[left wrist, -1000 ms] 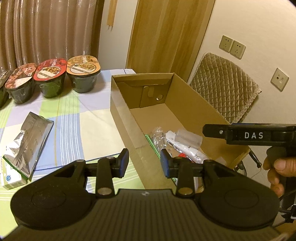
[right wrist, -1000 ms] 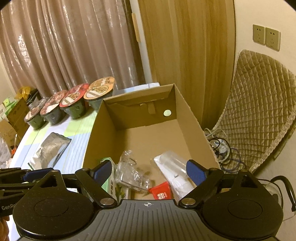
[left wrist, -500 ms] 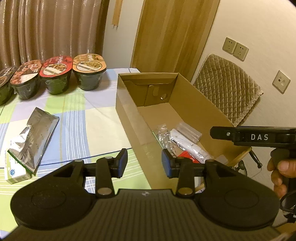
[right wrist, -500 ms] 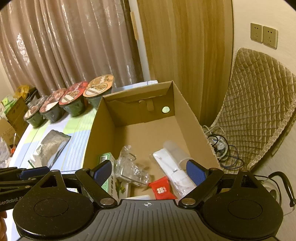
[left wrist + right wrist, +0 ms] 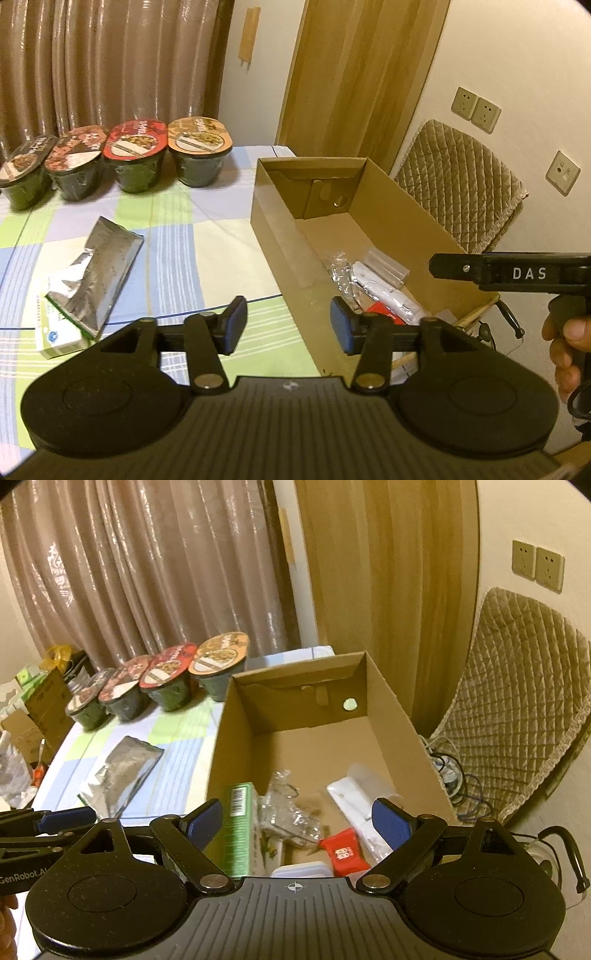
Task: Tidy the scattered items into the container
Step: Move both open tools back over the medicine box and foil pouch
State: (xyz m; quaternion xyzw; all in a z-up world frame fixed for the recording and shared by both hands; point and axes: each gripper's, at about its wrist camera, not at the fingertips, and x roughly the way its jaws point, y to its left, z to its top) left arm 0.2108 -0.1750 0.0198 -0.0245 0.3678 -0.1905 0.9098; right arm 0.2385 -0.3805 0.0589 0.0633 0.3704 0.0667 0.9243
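Foil pouch (image 5: 96, 277) left of left gripper (image 5: 284, 325)

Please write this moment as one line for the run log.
left gripper: open, empty | right gripper: open, empty, over cardboard box | foil pouch, small carton: on table

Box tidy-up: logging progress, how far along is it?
Done: the box already holds a green carton, red packet and clear wrappers. In hand: nothing; left gripper and right gripper are open. Left: foil pouch and small carton on the table.
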